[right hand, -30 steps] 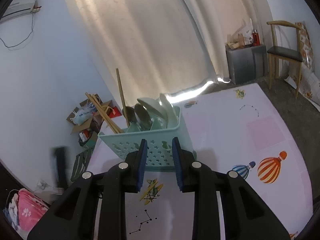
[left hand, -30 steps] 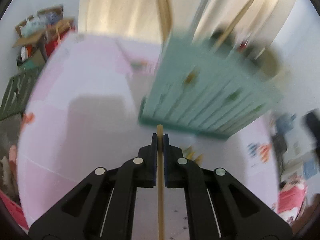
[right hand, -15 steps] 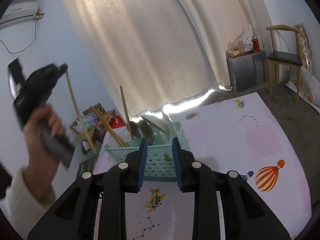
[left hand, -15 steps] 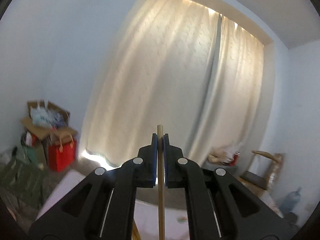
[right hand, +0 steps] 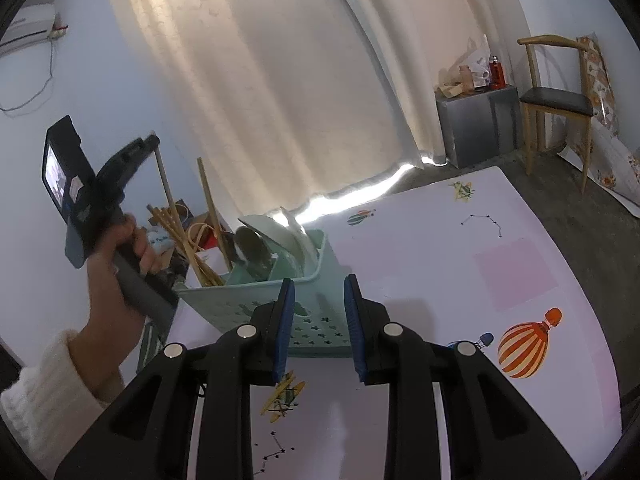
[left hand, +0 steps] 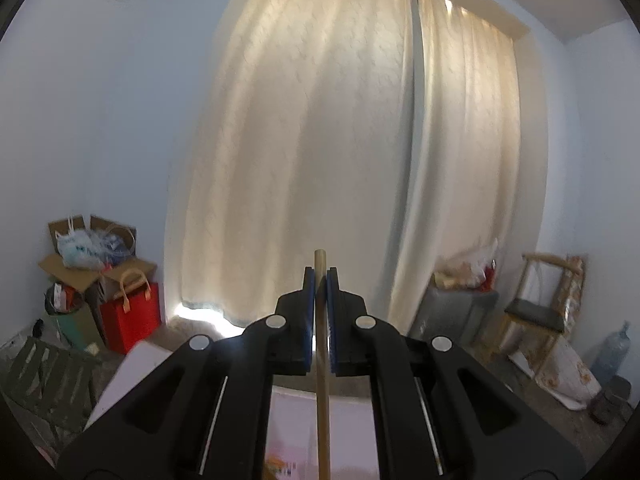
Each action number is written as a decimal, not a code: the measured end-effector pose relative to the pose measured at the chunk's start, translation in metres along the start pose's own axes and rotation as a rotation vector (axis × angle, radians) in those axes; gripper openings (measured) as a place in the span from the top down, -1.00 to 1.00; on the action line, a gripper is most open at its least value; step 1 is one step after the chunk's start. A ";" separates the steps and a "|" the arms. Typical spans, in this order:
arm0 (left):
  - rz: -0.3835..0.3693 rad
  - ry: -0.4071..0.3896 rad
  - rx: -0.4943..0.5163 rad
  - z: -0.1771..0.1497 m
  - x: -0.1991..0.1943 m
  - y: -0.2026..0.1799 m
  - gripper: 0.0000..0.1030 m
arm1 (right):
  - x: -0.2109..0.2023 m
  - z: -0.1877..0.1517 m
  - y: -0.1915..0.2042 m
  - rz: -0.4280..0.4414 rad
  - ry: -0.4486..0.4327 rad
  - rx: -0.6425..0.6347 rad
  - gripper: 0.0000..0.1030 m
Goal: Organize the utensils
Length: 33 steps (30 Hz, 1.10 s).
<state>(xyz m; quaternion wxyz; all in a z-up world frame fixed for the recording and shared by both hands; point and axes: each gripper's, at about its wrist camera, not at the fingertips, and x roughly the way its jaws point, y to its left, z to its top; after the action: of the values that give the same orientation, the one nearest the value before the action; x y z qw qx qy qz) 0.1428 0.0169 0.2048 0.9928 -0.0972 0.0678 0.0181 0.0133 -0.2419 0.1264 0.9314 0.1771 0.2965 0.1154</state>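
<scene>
- Left tool (left hand: 320, 276) pinches a wooden chopstick (left hand: 322, 380), lifted level toward the curtain (left hand: 340, 140).
- Right tool (right hand: 319, 292) hangs spread and empty just before the green basket (right hand: 256, 304).
- Basket holds chopsticks (right hand: 176, 236) and spoons (right hand: 276, 236) on the bench (right hand: 460, 248).

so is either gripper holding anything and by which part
The left gripper is shut on a wooden chopstick, pinched just below its upper tip. The right gripper holds nothing; its jaws stand apart before the green basket.
</scene>
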 end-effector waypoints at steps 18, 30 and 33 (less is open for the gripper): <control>-0.097 0.280 0.080 -0.145 -0.153 0.026 -0.04 | 0.002 -0.077 0.012 -0.022 -0.046 -0.164 -0.16; -0.114 0.236 0.172 -0.178 -0.238 0.010 -0.49 | -0.038 -0.155 0.046 -0.204 -0.216 -0.371 -0.55; -0.085 0.226 0.139 -0.187 -0.253 0.016 -0.55 | -0.040 -0.161 0.053 -0.233 -0.210 -0.424 -0.56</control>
<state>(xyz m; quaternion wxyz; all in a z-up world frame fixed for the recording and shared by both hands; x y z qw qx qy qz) -0.1330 -0.0094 0.0554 0.9830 -0.0324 0.1763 -0.0400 -0.1198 -0.1646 0.0447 0.9804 -0.0461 0.1856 0.0480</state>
